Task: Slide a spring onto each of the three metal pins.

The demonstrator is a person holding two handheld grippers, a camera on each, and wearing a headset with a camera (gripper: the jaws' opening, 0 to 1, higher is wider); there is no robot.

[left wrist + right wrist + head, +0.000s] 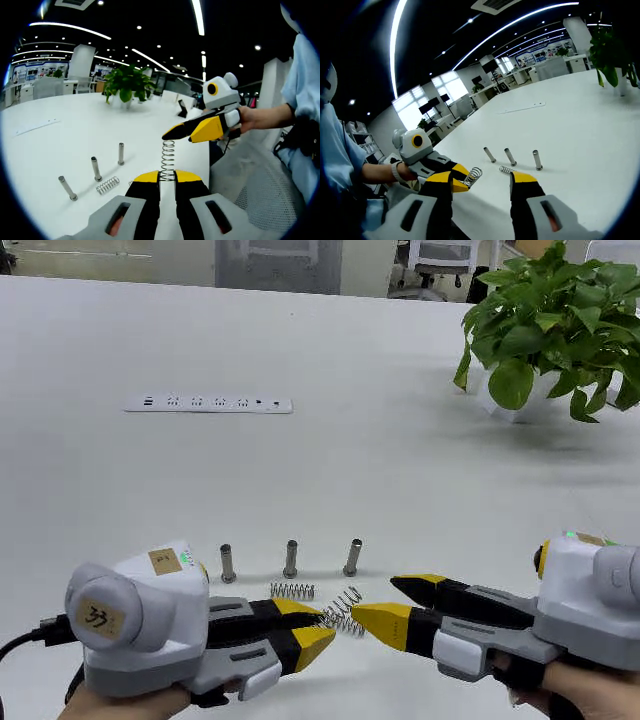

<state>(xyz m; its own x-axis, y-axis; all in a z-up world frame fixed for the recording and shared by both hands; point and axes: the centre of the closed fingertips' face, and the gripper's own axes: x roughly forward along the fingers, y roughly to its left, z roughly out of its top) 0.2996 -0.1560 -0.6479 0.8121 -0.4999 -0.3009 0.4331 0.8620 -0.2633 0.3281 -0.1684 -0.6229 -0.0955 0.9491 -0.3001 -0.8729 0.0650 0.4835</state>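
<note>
A broad white table carries everything. Far back on its left lies a flat white power strip, and at the far right stands a leafy potted plant in a white pot. Towards the near edge three metal pins stand upright in a row, apart from one another: left pin, middle pin, right pin. Just nearer than the middle pin, a spring lies on its side.

— What can you read here?
— Your left gripper has a tan sticker that says "33".
— And the small sticker on top?
— Its marks are too tiny to read.
</note>
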